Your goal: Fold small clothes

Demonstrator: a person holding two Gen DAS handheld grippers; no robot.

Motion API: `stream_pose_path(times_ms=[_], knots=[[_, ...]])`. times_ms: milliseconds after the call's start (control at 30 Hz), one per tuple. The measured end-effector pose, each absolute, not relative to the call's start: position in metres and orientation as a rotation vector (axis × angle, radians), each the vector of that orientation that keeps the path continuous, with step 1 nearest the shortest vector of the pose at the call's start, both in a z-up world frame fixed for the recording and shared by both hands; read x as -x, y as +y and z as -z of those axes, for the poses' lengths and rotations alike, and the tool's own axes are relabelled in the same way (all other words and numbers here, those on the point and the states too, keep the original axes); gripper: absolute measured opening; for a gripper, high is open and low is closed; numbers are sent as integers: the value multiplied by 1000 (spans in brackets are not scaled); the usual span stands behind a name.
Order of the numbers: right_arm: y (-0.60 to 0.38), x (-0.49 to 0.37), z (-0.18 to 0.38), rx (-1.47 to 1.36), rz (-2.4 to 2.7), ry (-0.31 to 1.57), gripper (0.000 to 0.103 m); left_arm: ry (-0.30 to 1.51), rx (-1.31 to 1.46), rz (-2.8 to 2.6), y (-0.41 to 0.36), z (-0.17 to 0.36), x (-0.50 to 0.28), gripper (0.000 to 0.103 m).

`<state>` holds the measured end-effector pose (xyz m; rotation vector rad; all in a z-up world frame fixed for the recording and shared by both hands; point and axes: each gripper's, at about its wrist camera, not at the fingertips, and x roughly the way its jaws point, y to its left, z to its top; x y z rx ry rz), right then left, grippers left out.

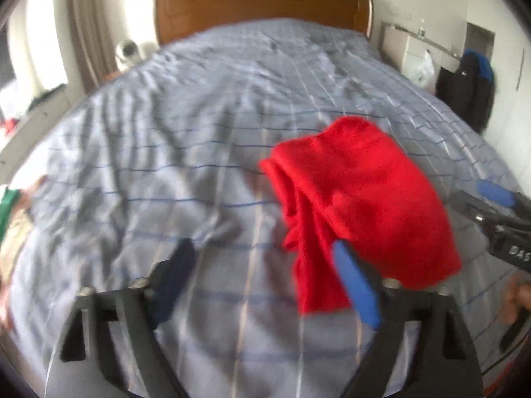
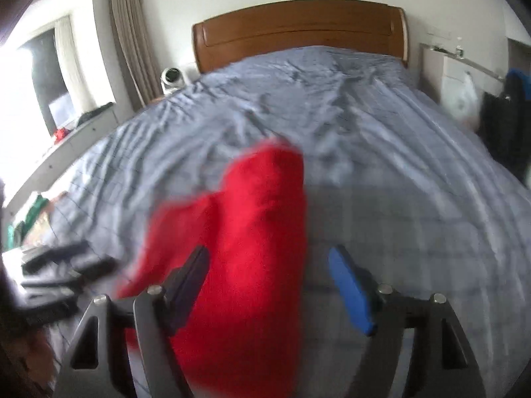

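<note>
Nearest the left wrist camera, the left gripper (image 1: 268,275) holds its two fingers spread wide, a dark pad on one side and a blue pad on the other, with nothing clamped between them. A crumpled red garment (image 1: 361,199) lies on the bed just beyond and to the outside of the blue-padded finger, its lower edge partly hidden behind that finger; the gap between the fingers shows only bare bedding. In the right wrist view the right gripper (image 2: 268,282) also stands open, and the same red garment (image 2: 245,248) spreads beneath and ahead of its dark-padded finger, reaching into the gap; whether the cloth touches that finger cannot be told through the blur. The right gripper also shows at the far edge of the left view, beyond the garment. The surface is a wide bed covered by a wrinkled grey-blue checked duvet (image 1: 186,139) with thin blue and pale lines. Far ahead of the fingers stands a brown wooden headboard (image 2: 298,30) against a pale wall. Beyond the dark-finger side hang beige curtains (image 2: 129,33) by a bright window, with a small white round device (image 2: 172,79) beside the bed. Beyond the blue-finger side are dark clothes hanging (image 1: 471,89) and a white plastic bag (image 1: 423,69).
</note>
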<state>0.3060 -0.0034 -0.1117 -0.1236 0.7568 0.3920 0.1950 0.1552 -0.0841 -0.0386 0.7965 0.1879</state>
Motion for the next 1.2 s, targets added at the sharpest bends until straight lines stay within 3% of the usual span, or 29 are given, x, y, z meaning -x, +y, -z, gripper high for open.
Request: stream_pose_path(times_ms=[67, 300, 567, 867, 1200], knots=[[-18, -283, 111, 152, -368, 748, 91, 738, 8, -215, 146, 77, -168, 101], [-40, -198, 93, 161, -397, 740, 100, 702, -8, -280, 121, 48, -121, 102], [-53, -154, 84, 143, -344, 770, 102, 706, -13, -303, 100, 39, -84, 102], [-57, -120, 71, 194, -365, 768, 102, 859, 57, -316, 95, 60, -64, 102], [-56, -99, 72, 197, -385, 782, 102, 837, 31, -261, 78, 49, -51, 103]])
